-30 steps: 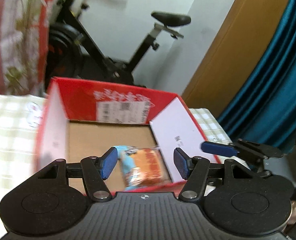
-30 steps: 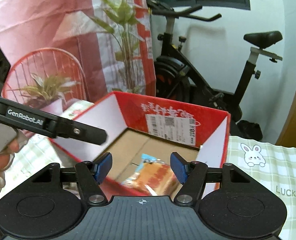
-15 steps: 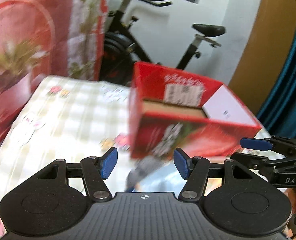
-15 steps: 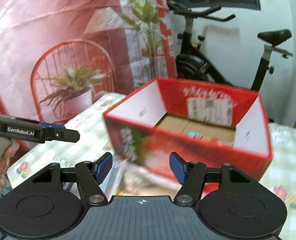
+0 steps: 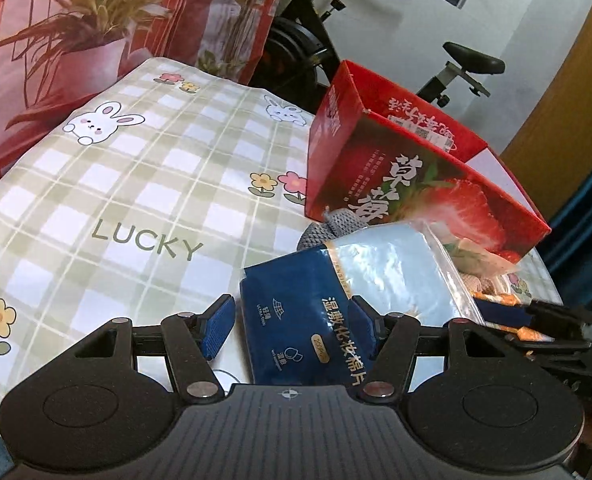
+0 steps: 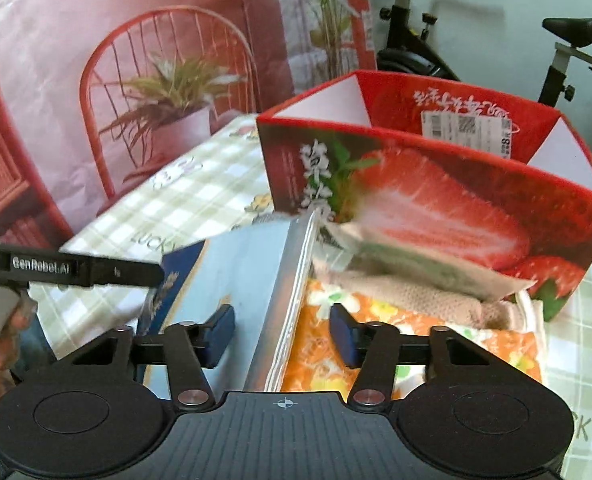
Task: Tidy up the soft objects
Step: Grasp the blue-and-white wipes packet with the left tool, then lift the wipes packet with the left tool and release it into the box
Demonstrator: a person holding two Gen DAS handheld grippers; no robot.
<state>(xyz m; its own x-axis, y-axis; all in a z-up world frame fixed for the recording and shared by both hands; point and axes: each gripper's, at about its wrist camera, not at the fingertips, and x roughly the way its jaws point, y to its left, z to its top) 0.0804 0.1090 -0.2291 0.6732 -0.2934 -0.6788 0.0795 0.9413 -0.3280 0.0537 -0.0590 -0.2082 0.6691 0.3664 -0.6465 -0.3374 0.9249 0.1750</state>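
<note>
Straddling the near corner of the dark-blue-and-pale-blue plastic pouch of cotton pads (image 5: 336, 300), the left gripper (image 5: 291, 326) stands about half open; its right pad looks to brush the pouch while the left pad is clear, so nothing is clamped, probably a line-up for a lift. The right gripper (image 6: 281, 330) has its jaws closing around the pouch's upturned sealed edge (image 6: 296, 292), pads not yet pressing. Just beside lies an orange flowered cloth (image 6: 376, 340) under a beige knitted cloth (image 6: 416, 292) and a green-tinted clear packet (image 6: 416, 260), heaped against the red strawberry-printed cardboard box (image 6: 436, 200). Open at the top, that box likely serves as the bin, so the soft things wait at its foot on the green checked tablecloth (image 5: 135, 184).
</note>
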